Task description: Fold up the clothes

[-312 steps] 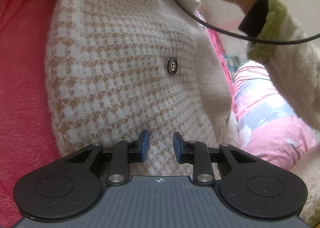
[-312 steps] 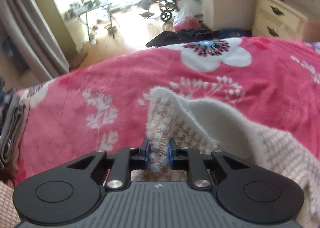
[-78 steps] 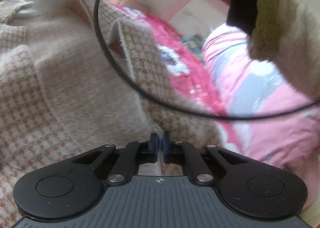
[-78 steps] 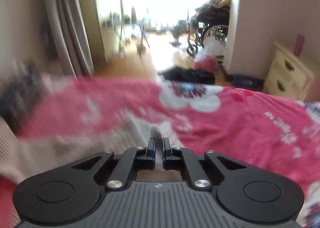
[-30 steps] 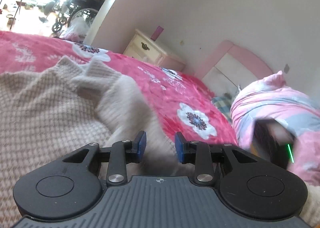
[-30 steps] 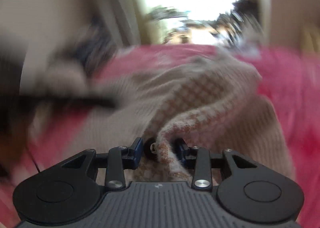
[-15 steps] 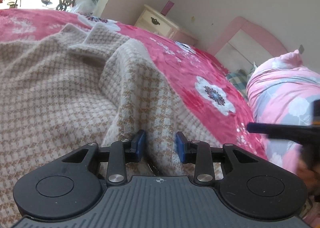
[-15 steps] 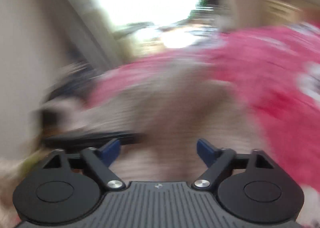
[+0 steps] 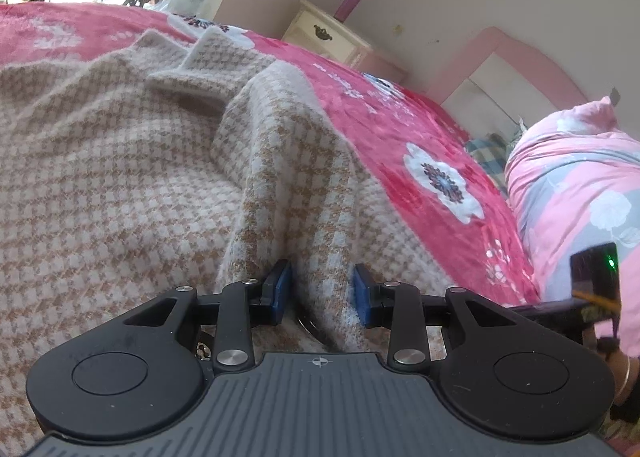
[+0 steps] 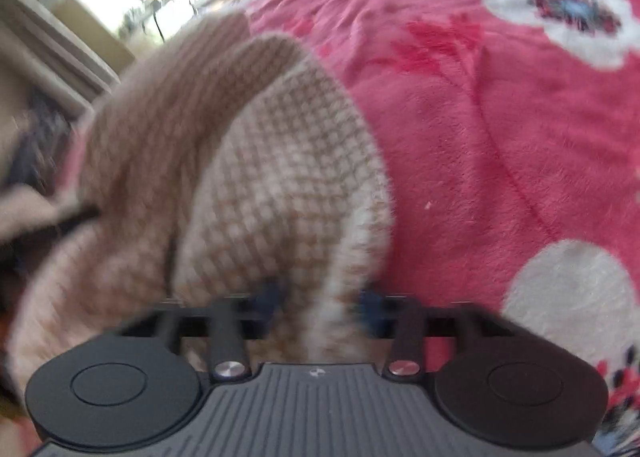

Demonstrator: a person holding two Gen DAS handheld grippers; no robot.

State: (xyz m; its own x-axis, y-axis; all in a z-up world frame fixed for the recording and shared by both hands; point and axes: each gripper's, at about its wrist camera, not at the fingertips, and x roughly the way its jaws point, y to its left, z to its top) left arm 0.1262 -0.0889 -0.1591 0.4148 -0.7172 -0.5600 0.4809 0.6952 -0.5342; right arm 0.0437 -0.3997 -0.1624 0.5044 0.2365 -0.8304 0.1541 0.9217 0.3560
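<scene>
presently, left wrist view: the coat (image 9: 120, 177) lies spread on the red bed (image 9: 400, 129), its checked cloth filling the left and centre of the frame, with the collar (image 9: 200, 69) at the far end. a raised ridge of cloth runs from the collar straight toward the camera, so the long axis lies along the line of the fingers. the left gripper (image 9: 322, 291) has its jaws spread, with the near end of that ridge standing between the blue pads and not pinched. a pink quilt (image 9: 576, 185) sits at the right, a nightstand (image 9: 328, 37) stands beyond the bed, and the other tool with a hand (image 9: 612, 361) shows at the right edge.

right wrist view, blurred by motion: a rounded edge of the coat (image 10: 280, 177) lies directly ahead and left of centre, with bare bed (image 10: 500, 137) to the right. the right gripper (image 10: 320, 303) has its jaws spread, a pale edge of cloth lying between them; no pinch is evident, though blur limits certainty.

judgement: both tools sit at cloth edges, each with fabric already inside its opening. the left is better seated on the ridge. whether these are grips about to be taken or grips just let go cannot be settled; the fold is not visibly complete.
</scene>
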